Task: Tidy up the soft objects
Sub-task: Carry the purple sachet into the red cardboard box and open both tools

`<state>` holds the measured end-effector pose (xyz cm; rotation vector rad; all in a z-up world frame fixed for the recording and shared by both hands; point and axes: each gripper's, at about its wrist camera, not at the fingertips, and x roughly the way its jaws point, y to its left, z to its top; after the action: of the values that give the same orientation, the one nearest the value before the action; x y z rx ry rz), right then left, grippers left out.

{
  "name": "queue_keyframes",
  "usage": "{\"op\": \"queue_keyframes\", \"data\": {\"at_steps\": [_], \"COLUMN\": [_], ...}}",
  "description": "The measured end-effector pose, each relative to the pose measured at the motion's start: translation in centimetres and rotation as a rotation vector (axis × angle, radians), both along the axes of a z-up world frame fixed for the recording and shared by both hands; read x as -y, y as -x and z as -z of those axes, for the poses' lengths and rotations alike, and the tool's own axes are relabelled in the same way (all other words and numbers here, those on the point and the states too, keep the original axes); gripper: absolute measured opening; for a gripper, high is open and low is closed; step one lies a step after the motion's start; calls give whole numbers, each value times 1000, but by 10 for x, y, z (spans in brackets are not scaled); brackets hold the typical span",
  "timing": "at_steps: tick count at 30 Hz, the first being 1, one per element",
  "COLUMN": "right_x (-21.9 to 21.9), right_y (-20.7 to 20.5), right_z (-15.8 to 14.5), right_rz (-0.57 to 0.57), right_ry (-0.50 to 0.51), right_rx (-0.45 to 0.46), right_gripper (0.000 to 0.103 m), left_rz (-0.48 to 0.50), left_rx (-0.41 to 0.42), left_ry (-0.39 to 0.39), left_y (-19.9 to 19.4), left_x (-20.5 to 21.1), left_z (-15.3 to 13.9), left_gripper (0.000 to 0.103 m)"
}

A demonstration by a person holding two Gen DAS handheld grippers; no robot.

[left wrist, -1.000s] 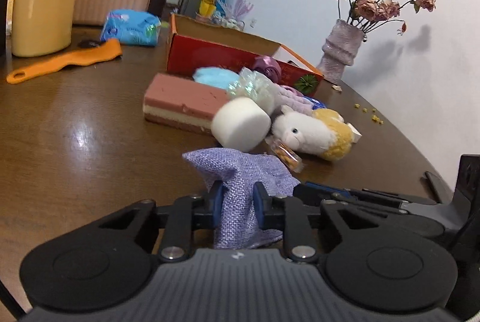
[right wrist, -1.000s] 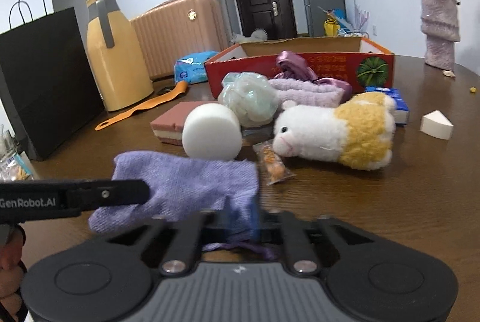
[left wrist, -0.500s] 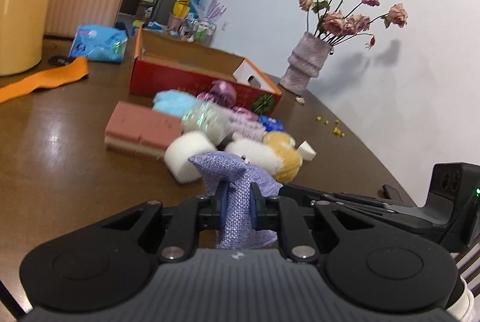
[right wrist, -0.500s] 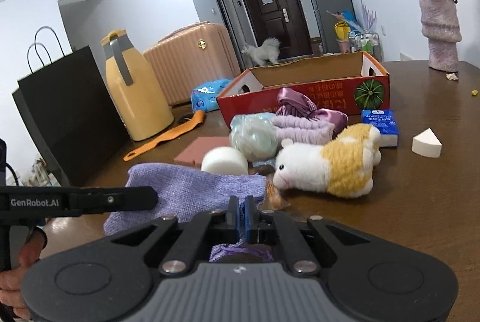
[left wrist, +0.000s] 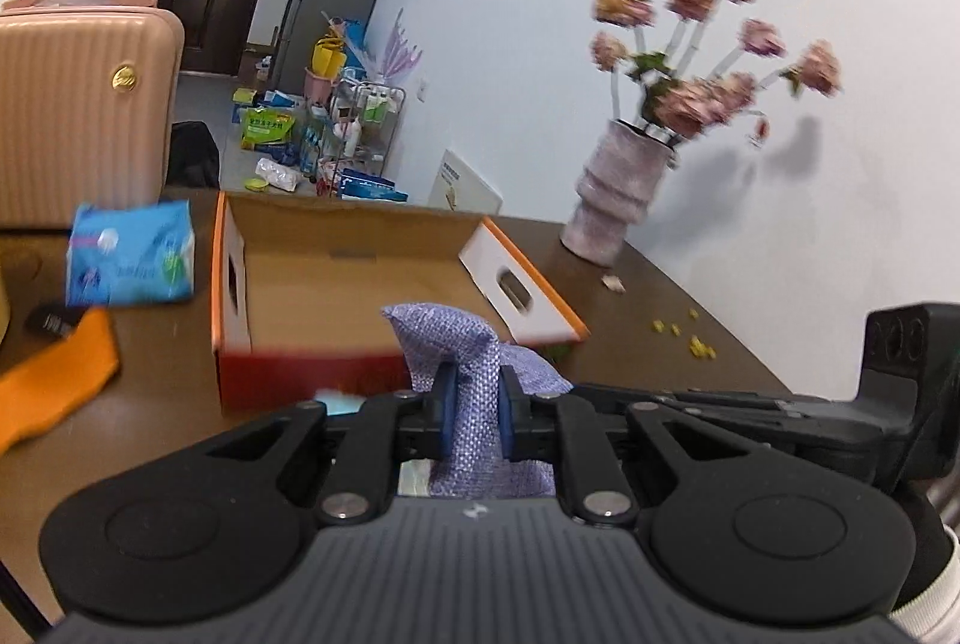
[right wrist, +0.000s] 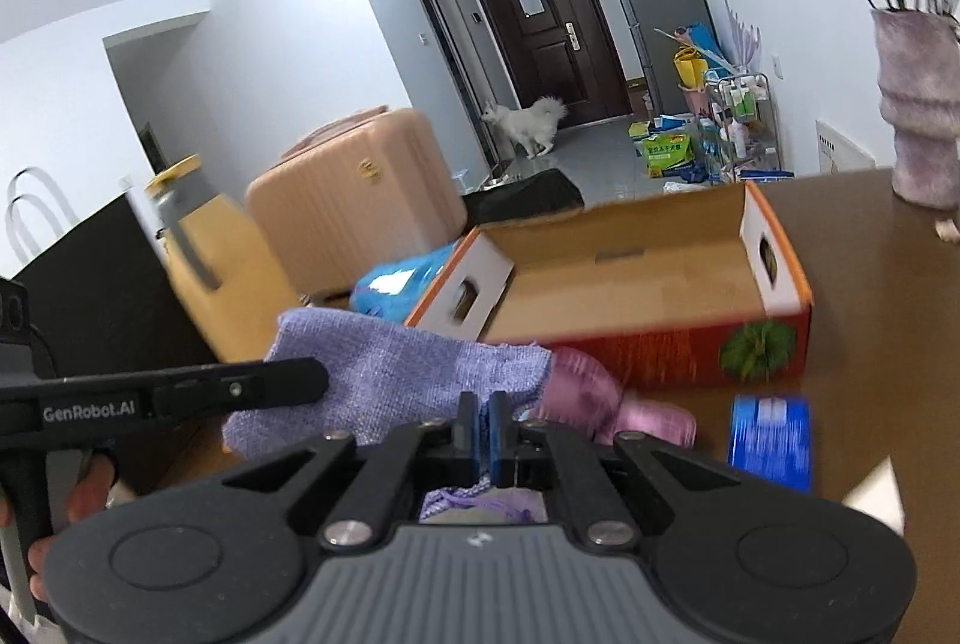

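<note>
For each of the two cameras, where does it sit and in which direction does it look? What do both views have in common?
Left wrist: sits on the left gripper, looking along its fingers at the open red cardboard box and the grey ribbed vase; the right gripper's side shows at the right edge.
Right wrist: sits on the right gripper, facing the same box and the dark door; the left gripper and the person's fingers show at the left.
Shared: the lilac woven cloth pouch, clamped by both grippers, and the box.
</note>
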<state>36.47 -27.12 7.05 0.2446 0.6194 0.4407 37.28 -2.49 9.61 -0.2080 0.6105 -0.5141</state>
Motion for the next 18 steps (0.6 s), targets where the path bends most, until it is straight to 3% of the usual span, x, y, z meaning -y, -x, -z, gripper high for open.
{"op": "queue_keyframes", "data": {"at_steps": [3, 7, 12, 14, 16, 17, 18], "right_x": [-2, -11, -33, -42, -45, -48, -50], "right_y": [-55, -137, -238, -267, -289, -300, -306], "right_z": [-3, 0, 38, 57, 71, 77, 81], "right_rz": [0, 2, 26, 41, 52, 44, 47], "right_ry": [14, 46, 100, 105, 79, 78, 88], "right_rx": [-28, -76, -198, -260, -322, -349, -356], "right_gripper": [2, 2, 2, 2, 7, 8, 10], "left_rz": [-5, -28, -77, -67, -107, -116, -133], "left_rx": [-29, -49, -125, -191, -195, -184, -179], "left_ry": [-9, -84, -199, -253, -326, -363, -392], "left_y": [-62, -139, -229, -255, -268, -273, -276], "left_x": [7, 24, 37, 39, 41, 41, 42], "left_z": [-2, 5, 40, 57, 67, 70, 72], "left_gripper": [14, 13, 15, 17, 34, 48, 53]}}
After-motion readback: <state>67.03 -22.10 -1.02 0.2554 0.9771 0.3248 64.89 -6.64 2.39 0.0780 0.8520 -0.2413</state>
